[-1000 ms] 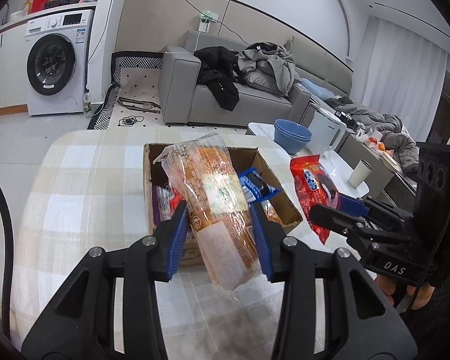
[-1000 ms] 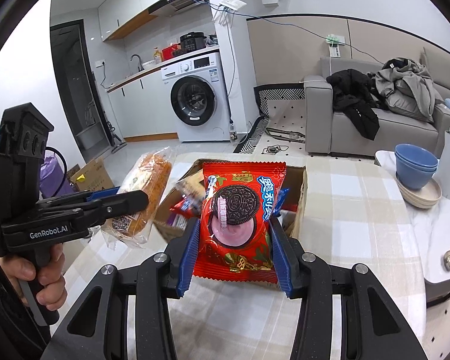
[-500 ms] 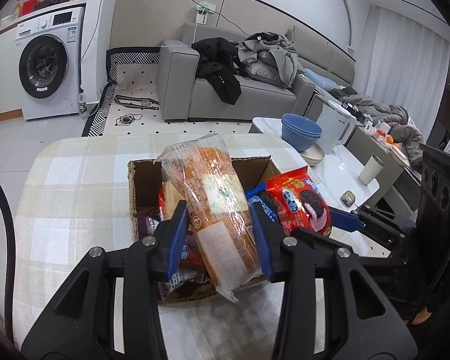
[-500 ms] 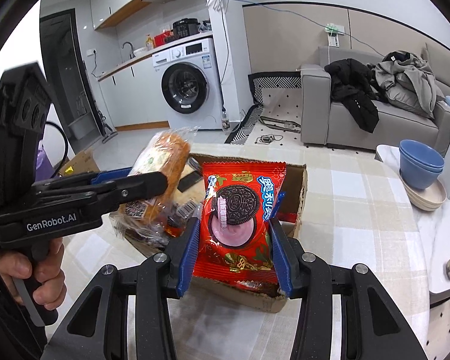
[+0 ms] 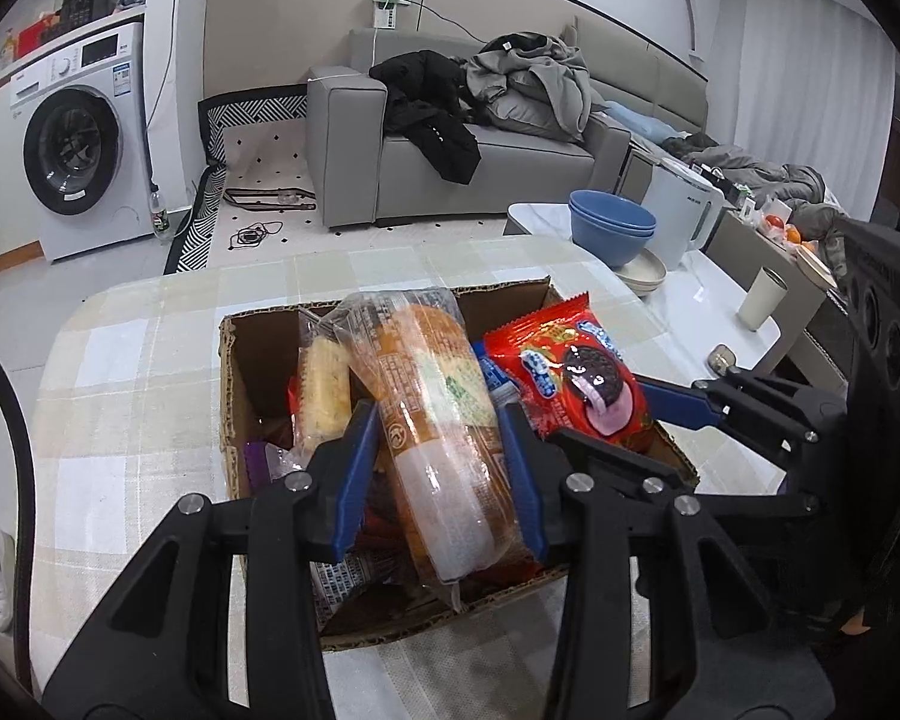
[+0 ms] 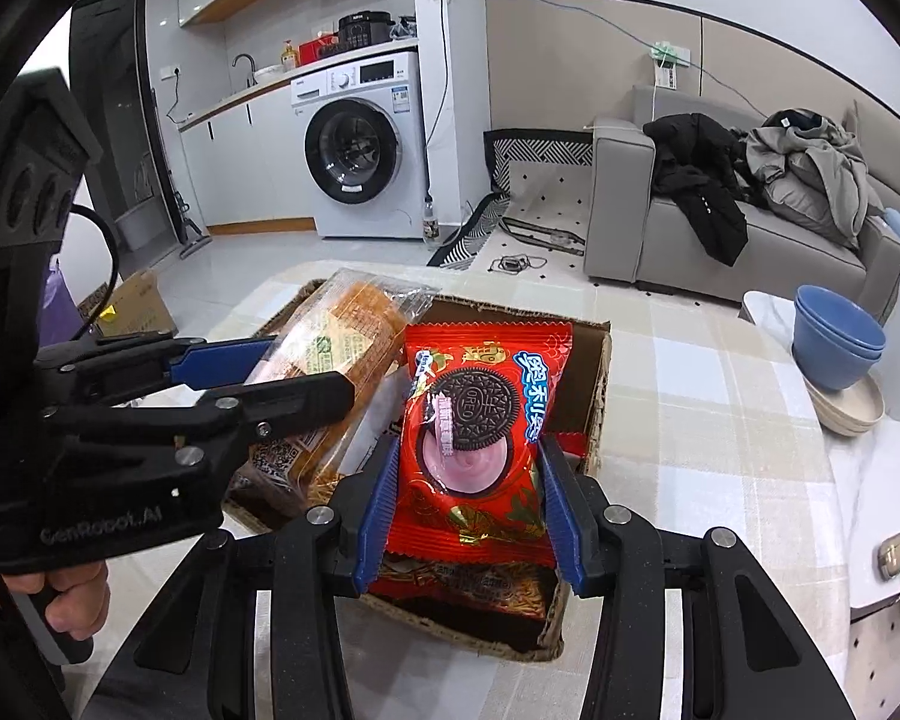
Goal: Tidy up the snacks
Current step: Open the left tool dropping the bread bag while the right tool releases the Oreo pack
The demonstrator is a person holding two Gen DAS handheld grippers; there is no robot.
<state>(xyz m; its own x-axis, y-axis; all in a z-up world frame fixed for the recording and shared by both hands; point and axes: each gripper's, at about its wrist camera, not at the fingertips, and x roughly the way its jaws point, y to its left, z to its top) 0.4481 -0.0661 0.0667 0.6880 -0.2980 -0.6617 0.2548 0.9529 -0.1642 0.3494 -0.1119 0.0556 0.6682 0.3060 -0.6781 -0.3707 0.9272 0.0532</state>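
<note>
My left gripper [image 5: 441, 468] is shut on a clear-wrapped orange bread pack [image 5: 432, 414] and holds it over the open cardboard box [image 5: 234, 372]. My right gripper [image 6: 468, 483] is shut on a red Oreo packet [image 6: 480, 420] and holds it over the same box [image 6: 594, 360]. The bread pack [image 6: 336, 354] and the left gripper [image 6: 294, 372] show at the left of the right wrist view. The Oreo packet [image 5: 576, 378] and right gripper [image 5: 636, 408] show to the right in the left wrist view. Several snack packs lie inside the box.
The box stands on a checked tablecloth [image 5: 126, 372]. Stacked blue bowls [image 5: 612, 228], a white kettle [image 5: 684, 216] and a paper cup [image 5: 762, 297] stand on a white side table at the right. A sofa and a washing machine are behind.
Both grippers have moved in over the box with their packs and come lower. The bread pack and Oreo packet now sit side by side above the box contents.
</note>
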